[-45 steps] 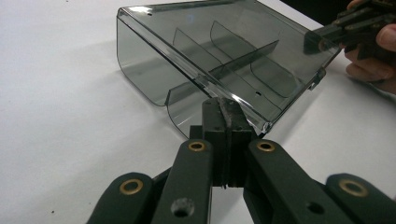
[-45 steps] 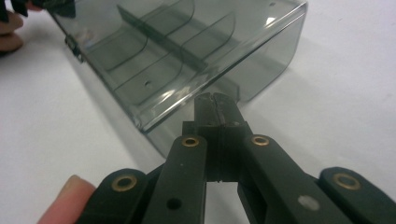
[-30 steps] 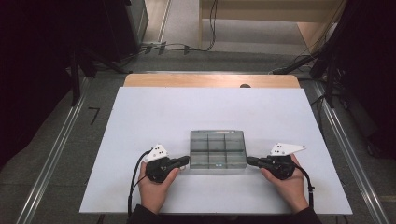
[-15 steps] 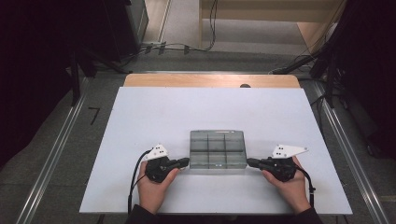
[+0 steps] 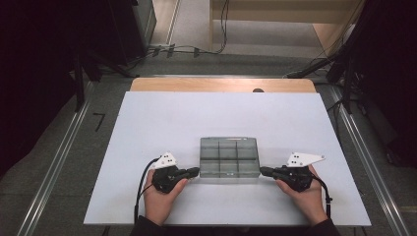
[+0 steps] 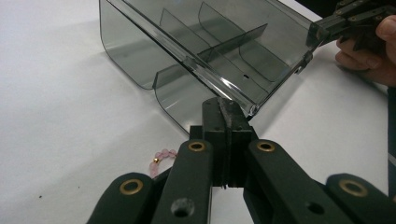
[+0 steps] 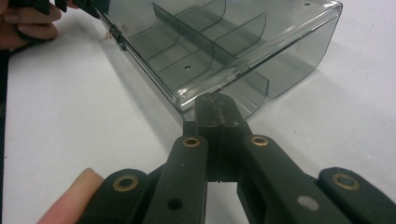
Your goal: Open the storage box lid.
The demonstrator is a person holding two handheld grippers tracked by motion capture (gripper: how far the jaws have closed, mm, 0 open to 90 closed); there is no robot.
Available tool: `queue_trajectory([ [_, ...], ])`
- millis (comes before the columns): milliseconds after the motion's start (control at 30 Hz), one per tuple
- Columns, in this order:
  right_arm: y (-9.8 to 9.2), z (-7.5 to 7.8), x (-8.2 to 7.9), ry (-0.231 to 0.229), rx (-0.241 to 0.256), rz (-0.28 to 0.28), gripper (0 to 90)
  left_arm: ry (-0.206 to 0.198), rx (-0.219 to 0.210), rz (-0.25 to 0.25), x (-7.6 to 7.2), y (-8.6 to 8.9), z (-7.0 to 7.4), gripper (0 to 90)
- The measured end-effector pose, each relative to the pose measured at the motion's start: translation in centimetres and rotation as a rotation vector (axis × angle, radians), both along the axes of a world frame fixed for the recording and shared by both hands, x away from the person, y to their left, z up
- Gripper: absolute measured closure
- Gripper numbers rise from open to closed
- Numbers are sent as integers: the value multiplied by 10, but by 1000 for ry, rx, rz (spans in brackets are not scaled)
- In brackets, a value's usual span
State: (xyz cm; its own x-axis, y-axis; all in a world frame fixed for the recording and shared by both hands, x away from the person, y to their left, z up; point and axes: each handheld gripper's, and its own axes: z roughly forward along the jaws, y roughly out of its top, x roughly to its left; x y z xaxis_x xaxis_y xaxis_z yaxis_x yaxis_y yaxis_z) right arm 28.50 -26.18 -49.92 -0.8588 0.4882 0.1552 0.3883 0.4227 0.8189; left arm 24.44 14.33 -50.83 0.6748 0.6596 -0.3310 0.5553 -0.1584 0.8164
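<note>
A smoky transparent box with inner dividers lies on the white table top, lid down. My left gripper is at its front left corner and my right gripper at its front right corner. In the left gripper view the jaws are shut, and the left gripper touches the end of the box's front rim. The right gripper view is alike: my right gripper is shut with its tip against the box's front corner. I cannot tell whether either pinches the thin rim.
A short string of pink beads lies on the table under my left gripper. The white table top stretches bare behind the box, with a wooden strip at its far edge. Metal rails run along both sides.
</note>
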Motion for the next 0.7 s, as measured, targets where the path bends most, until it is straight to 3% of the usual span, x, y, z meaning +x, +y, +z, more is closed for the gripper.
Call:
queue_trajectory([
  [333, 1, 2, -1, -11, 8, 0, 885, -15, -17, -8, -1, 1, 1, 898],
  [700, 1, 8, -2, -24, 51, 5, 885, -55, -50, -8, -2, 3, 7, 898],
])
